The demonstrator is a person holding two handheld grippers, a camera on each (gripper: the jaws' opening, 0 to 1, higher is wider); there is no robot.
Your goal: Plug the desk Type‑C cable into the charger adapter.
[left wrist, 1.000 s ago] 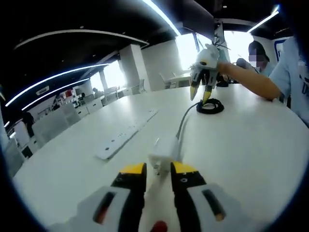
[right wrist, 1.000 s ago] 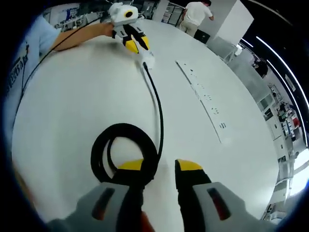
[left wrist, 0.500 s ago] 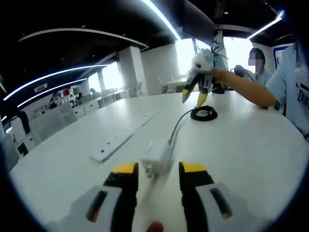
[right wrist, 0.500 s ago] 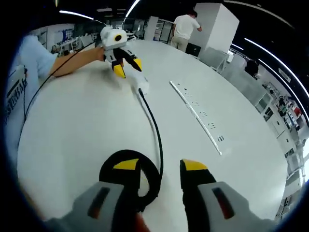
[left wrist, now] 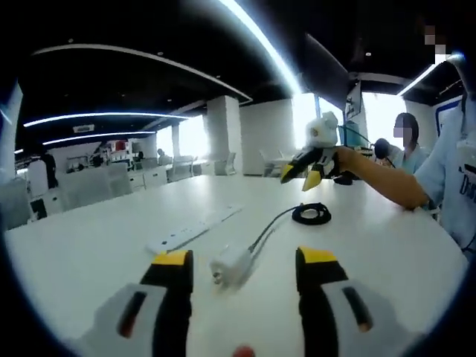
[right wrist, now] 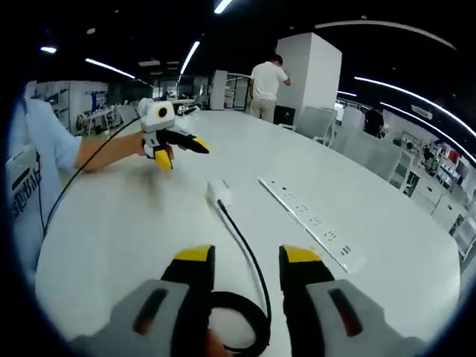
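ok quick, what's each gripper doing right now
Left gripper: open, holding nothing, charger between its jaws.
Right gripper: open, holding nothing, above the cable.

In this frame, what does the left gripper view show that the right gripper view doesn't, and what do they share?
Left gripper view: the charger adapter's prongs facing the camera, and a seated person past the right gripper. Right gripper view: a person in a white shirt standing beyond the table. Both: the white charger adapter with the black cable running from it to a coil, and the power strip.
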